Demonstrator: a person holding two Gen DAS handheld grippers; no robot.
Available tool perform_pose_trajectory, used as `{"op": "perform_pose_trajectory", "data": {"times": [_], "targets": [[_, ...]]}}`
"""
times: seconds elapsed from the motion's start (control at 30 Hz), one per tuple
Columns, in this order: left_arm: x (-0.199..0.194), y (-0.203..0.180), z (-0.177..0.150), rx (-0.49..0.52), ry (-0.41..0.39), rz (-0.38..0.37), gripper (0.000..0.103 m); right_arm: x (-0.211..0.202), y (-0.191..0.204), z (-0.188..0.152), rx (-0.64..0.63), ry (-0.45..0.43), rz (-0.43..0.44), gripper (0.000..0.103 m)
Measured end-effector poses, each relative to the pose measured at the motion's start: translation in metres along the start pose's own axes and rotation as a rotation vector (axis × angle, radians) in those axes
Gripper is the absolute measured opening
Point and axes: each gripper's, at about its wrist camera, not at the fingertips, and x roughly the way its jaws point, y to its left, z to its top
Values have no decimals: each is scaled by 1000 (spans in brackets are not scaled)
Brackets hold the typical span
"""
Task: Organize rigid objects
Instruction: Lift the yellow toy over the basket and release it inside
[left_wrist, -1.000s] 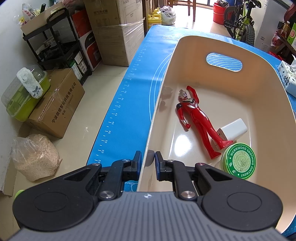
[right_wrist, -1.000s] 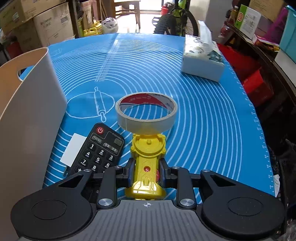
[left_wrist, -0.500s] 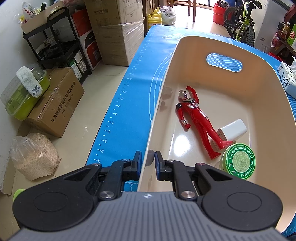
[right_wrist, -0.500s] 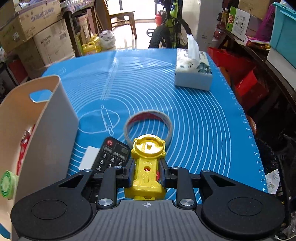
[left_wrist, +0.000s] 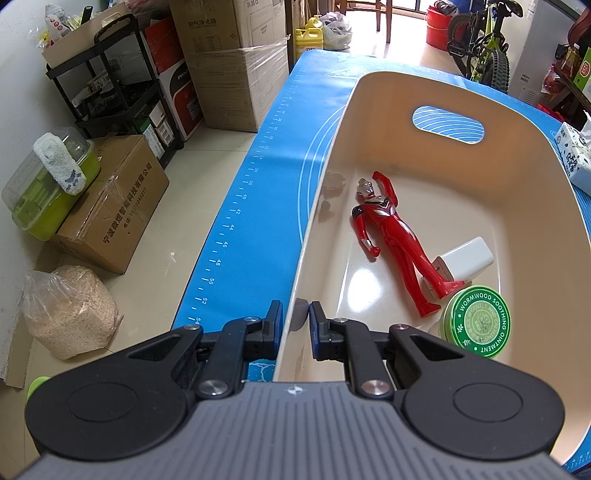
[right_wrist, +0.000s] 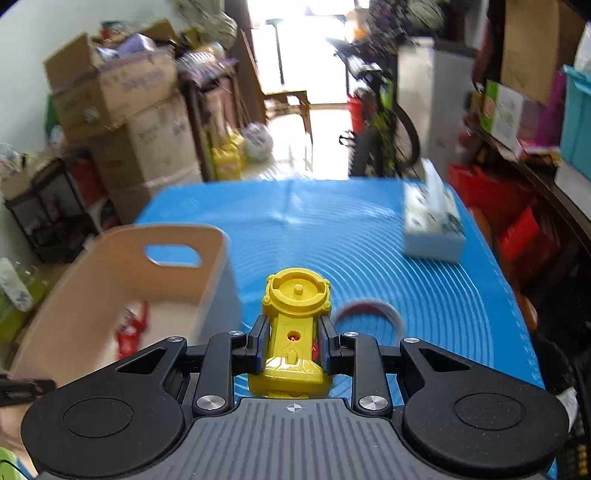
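Left wrist view: the left gripper (left_wrist: 295, 317) is at 6 o'clock, its jaws clamped on the near wall of the bin (left_wrist: 524, 192), one finger outside and one inside. The cream bin fills the frame from 12 to 5 o'clock and stands on the blue mat (left_wrist: 258, 206). A handle slot pierces its far wall at 1 o'clock. On its floor a red figure (left_wrist: 395, 240) lies on its back near the centre, head toward 12 o'clock. A white block (left_wrist: 469, 258) lies just beside the figure's legs at 3 o'clock, and a green tin (left_wrist: 478, 321) sits at 4 o'clock, near the figure's feet. A tissue box (left_wrist: 574, 158) shows at the frame edge at 2 o'clock, outside the bin. Cardboard boxes (left_wrist: 110, 206) stand on the floor at 9 to 11 o'clock.

Right wrist view, blurred: the right gripper (right_wrist: 293, 345) is at 6 o'clock, jaws clamped on a yellow toy (right_wrist: 293, 325) by its narrow body, the round head pointing to 12 o'clock, clear above the mat (right_wrist: 369, 236). The bin (right_wrist: 110, 280) is at 9 o'clock, red figure (right_wrist: 133, 328) visible inside. A tape roll (right_wrist: 369, 314) lies on the mat just right of the toy, at 5 o'clock. The tissue box (right_wrist: 432, 229) sits at 2 o'clock.
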Motion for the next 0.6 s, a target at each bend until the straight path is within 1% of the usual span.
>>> {"op": "perform_pose_trajectory", "data": {"times": [0.17, 0.3, 0.4, 0.5, 0.6], "targets": [[0, 1, 0, 2, 0, 1, 18, -8, 33, 14, -18, -68, 85, 36], [0, 0, 0, 6, 0, 4, 18, -5, 58, 18, -49, -83, 156, 36], [0, 0, 0, 7, 0, 5, 18, 2, 73, 15, -71, -77, 203, 36], [0, -1, 0, 10, 0, 9, 18, 13, 86, 10, -93, -47, 236, 36], [1, -2, 1, 12, -1, 12, 18, 27, 98, 3, -132, -5, 241, 36]]}}
